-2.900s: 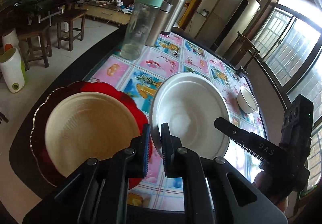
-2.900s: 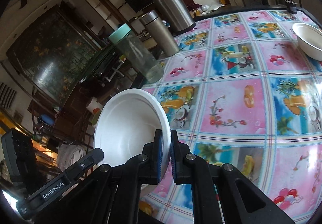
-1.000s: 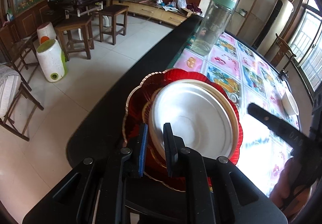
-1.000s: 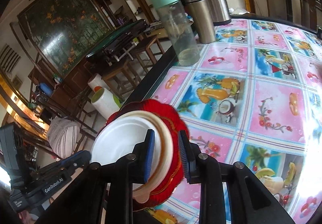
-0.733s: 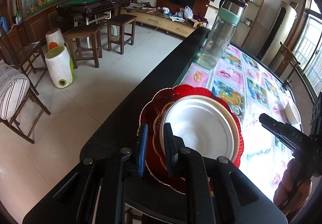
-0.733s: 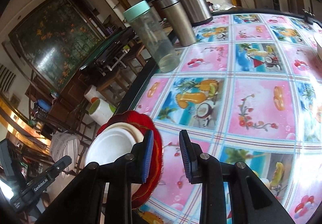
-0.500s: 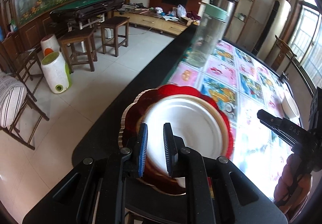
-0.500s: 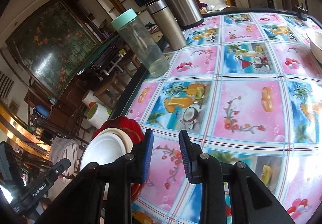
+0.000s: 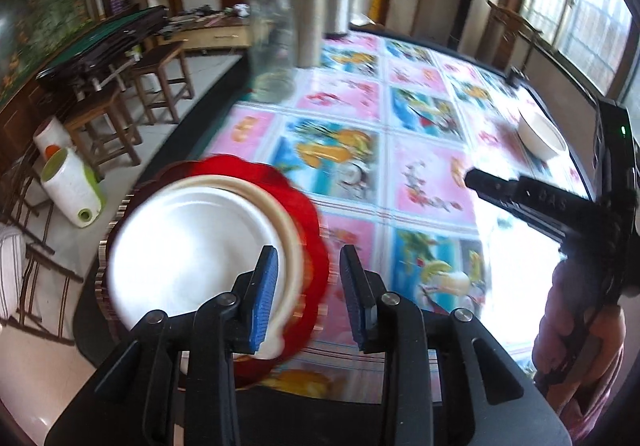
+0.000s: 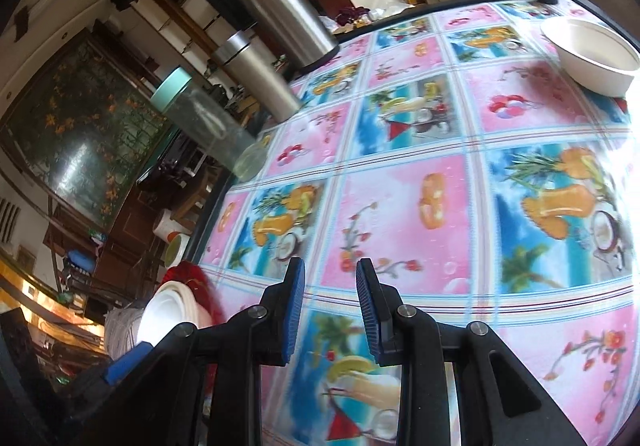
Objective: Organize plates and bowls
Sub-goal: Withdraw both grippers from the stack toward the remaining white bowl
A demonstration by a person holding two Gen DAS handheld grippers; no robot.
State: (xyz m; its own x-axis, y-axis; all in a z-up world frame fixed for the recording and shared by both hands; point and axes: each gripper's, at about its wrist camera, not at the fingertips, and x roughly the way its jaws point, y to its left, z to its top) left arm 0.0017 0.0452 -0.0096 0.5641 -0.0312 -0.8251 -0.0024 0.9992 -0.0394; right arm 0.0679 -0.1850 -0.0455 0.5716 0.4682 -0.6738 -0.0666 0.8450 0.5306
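Two sets of blue-padded jaws stand parted in front of us, and neither has hold of anything: the left gripper point(image 9: 307, 268) gapes over the near rim of the plate stack, one pad above the white plate, the other above the tablecloth just past the red rim, while the right gripper point(image 10: 330, 288) hangs open above bare pink and blue squares of the tablecloth point(image 10: 404, 205). From the left wrist we see the white plate point(image 9: 192, 246) lying on top of a cream plate point(image 9: 290, 234), which in turn lies on a scalloped red plate point(image 9: 312, 221), the three nested at the near left corner of the table, by its dark edge point(image 9: 192, 133); this view is smeared by motion, so we cannot tell finer detail on the rims. From the right wrist the same stack shows small at the lower left, the white plate point(image 10: 160, 316) uppermost with the red plate's rim point(image 10: 200, 286) behind it. Well apart from the stack, toward the far right of the table, sits a white bowl point(image 10: 592, 61), upright and alone; the left view shows it too point(image 9: 540, 131). Along the far left edge stand a clear bottle with a mint lid point(image 10: 204, 117), a slim steel flask point(image 10: 256, 73) and a larger steel thermos point(image 10: 288, 13), near each other. In the left view the person's right hand point(image 9: 576, 330) grips the other tool's handle
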